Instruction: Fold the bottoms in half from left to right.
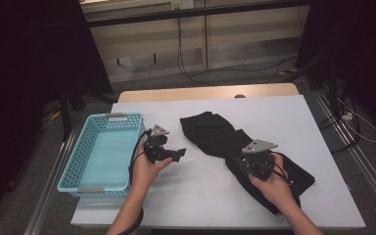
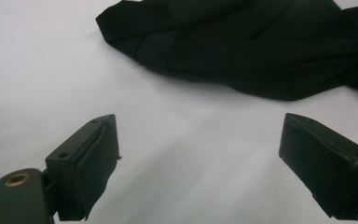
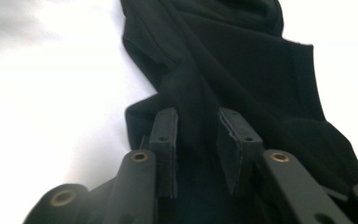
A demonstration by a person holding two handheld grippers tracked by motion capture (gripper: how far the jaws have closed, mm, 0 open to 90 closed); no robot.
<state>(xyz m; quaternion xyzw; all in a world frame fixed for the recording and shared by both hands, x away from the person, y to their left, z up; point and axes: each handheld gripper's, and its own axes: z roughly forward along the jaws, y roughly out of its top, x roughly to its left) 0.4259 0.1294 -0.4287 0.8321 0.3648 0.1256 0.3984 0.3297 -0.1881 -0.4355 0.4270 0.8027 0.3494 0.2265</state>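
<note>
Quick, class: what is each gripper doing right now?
Left gripper: open, empty, above the table.
Right gripper: jaws narrowed around a fold of the black cloth; a firm grip cannot be told.

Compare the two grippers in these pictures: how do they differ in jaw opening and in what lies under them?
The left gripper has its jaws spread wide over bare white table, short of the black cloth; the right gripper has its jaws close together with a fold of that cloth between them. The left gripper sits beside the blue basket; the right gripper sits on top of the cloth. Both are black, two-jawed and hand-held.
</note>
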